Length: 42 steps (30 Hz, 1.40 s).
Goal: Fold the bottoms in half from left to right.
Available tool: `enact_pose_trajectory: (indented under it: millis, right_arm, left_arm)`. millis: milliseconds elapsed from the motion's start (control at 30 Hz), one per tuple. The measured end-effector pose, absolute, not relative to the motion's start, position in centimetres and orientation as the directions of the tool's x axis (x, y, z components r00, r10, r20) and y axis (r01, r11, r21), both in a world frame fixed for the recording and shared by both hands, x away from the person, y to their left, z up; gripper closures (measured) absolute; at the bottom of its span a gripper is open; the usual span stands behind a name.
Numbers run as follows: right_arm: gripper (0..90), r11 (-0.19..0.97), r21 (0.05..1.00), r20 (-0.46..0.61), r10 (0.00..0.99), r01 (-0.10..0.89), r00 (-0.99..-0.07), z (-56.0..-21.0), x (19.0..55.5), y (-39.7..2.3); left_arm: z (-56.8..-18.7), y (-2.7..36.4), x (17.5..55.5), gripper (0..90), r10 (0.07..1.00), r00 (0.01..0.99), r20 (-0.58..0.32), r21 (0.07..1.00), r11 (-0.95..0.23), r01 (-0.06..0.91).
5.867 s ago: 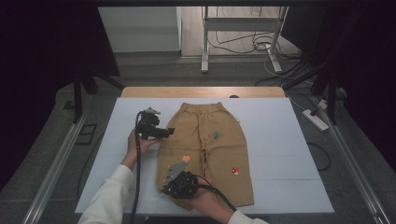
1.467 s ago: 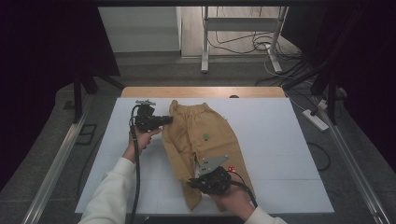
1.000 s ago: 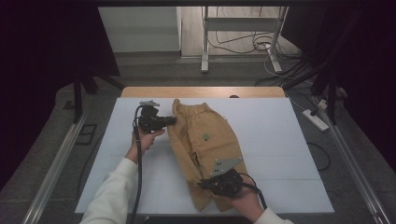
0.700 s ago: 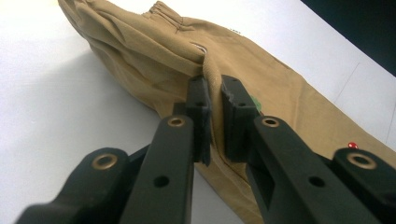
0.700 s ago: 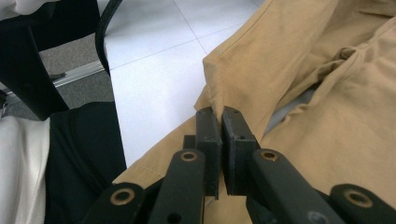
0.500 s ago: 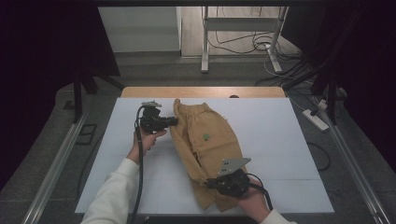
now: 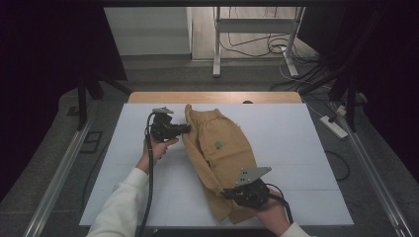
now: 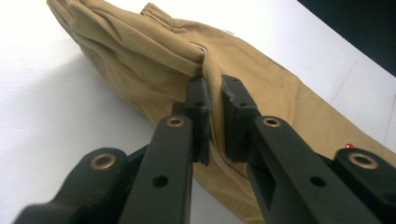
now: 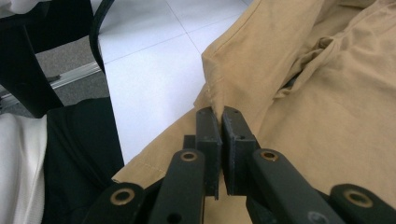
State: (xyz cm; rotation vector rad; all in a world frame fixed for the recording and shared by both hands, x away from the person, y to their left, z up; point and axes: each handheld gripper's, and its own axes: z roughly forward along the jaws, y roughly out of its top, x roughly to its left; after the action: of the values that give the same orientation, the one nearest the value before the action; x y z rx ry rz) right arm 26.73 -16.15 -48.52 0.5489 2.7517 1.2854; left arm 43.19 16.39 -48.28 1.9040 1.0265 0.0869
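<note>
Trousers (image 7: 217, 158), tan, lie folded lengthwise on the white table (image 7: 296, 143), waistband toward the far edge and hems toward the person. The hem end is partly covered by the right gripper (image 7: 236, 193) and its grey plate (image 7: 253, 174), so the leg openings cannot be made out in the high view. The left gripper (image 7: 187, 129) meets the waistband at its left corner; in the left gripper view its jaws are clamped on a raised fold of cloth (image 8: 212, 88). In the right gripper view the jaws are pressed together on a pinched edge near the hem (image 9: 215, 100). A small green emblem (image 7: 217, 144) faces up. A white sleeve (image 7: 123, 207) is cut off at the bottom edge.
</note>
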Motion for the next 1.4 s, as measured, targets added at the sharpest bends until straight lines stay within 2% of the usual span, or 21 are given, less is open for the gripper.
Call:
enact_pose_trajectory:
  millis: [1400]
  right_arm:
    - [86.1,0.571,0.755,0.075,0.413,0.323,-0.907,-48.2,25.7,-18.6]
  left_arm:
    - [-48.2,12.9,44.6,81.4,0.649,0.691,-0.319,0.765,-0.254,0.592]
